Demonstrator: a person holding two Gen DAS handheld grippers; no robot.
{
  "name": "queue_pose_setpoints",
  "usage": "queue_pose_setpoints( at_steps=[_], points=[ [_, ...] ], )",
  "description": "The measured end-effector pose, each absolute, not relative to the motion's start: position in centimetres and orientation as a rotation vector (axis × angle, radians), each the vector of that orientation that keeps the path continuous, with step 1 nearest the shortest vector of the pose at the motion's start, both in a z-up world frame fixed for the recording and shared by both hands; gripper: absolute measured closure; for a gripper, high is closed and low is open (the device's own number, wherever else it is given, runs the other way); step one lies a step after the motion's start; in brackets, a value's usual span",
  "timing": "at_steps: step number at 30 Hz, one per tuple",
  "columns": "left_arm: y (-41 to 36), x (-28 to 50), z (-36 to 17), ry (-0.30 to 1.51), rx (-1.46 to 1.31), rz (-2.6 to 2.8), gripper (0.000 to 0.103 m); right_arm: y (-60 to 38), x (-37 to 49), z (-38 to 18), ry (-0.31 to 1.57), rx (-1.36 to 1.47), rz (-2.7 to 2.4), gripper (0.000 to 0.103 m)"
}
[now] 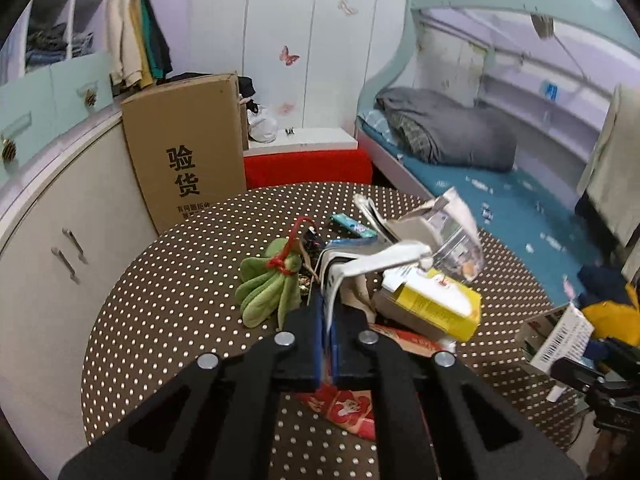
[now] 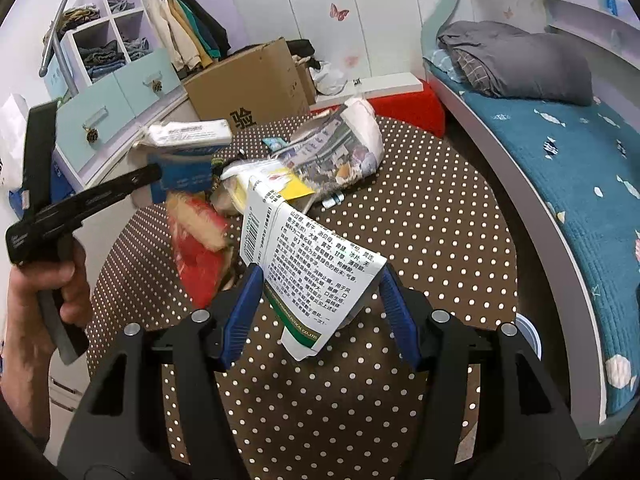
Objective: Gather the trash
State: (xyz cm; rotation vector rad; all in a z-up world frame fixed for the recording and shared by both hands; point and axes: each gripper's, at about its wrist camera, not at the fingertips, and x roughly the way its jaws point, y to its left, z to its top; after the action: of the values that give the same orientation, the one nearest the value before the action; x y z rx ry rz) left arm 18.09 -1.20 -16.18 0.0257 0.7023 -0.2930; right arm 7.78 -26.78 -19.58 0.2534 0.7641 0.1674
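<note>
The left gripper (image 1: 327, 300), closest to its own camera, has its blue pads pinched together on the edge of a thin white-and-blue packet (image 1: 360, 258), which hangs from the jaws above the table (image 1: 160, 320); the right wrist view shows the same packet (image 2: 182, 148) raised over the pile in the left gripper (image 2: 154, 174), with a hand (image 2: 44, 304) on that tool's grip. The right gripper (image 2: 320, 296) holds a white printed carton (image 2: 316, 264) across its width, both blue pads against the carton's sides, lifted clear of the dotted cloth. So two pieces look to be in hand, but nothing seems binned yet: no trash bag or bin can be made out in either view, so where the pieces are to go cannot be told. Plenty remains on the table: a yellow box (image 1: 436, 304), a red wrapper (image 1: 348, 412), a crumpled newspaper (image 2: 340, 148), a small teal packet (image 1: 352, 226) and some clear plastic (image 1: 460, 240), all heaped near the far middle. A green plush toy (image 1: 268, 288) lies just beside the heap; whether it counts as trash is unclear. By this showing the job is at an early stage, with most of the pile left.
</note>
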Motion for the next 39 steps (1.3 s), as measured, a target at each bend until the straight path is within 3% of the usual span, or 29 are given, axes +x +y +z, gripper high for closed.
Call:
queue_pose_setpoints(
  at_steps=[12,24,32,38,39],
  points=[
    [-1.1,14.9,-10.9,0.598,-0.079,-0.370,0.100,-28.6,7.1,-16.5,0.680,0.246,0.144,0.044],
    [-9.3,13.1,-7.5,0.552,-0.083,-0.577,0.100,-35.9,5.6,-13.7,0.593,0.274,0.022,0.044],
    [-12.5,13.9,-10.7,0.672,-0.059,-0.626,0.099,-38.5,4.5,-15.5,0.626,0.319,-0.007,0.044],
    [-11.8,15.1,-15.3,0.788,-0.051,-0.584,0.092,-38.1,4.8,-17.5,0.677,0.342,0.022,0.044],
    [-11.6,15.1,-15.7,0.790,-0.050,-0.577,0.084,-37.8,4.9,-17.8,0.684,0.343,0.029,0.044]
  ],
)
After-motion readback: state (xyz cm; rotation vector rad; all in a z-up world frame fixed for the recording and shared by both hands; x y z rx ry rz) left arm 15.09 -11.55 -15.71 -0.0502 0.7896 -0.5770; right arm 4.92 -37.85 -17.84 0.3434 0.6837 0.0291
